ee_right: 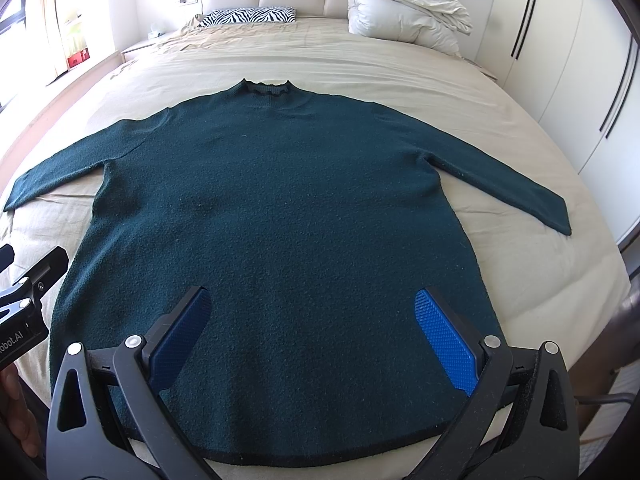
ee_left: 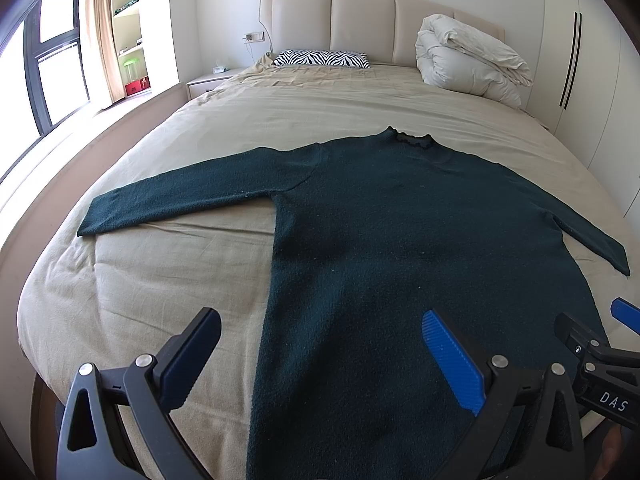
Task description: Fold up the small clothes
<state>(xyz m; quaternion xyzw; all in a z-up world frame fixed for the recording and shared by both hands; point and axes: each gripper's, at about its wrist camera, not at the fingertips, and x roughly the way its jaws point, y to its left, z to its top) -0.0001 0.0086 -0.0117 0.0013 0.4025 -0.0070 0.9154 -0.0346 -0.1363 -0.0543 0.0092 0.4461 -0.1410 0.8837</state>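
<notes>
Sweater (ee_right: 276,216) lies flat mid-frame on bed (ee_right: 520,160); left gripper (ee_left: 320,356) and right gripper (ee_right: 312,340), lower frame, gape wide, empty.

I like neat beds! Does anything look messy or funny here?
Mostly neat. The green sweater lies flat, sleeves spread. Only the white duvet looks messy, bunched in a heap by the headboard.

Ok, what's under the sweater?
The beige bedsheet, visible all around the sweater, which lies flat. Whatever lies directly beneath the knit is covered.
</notes>
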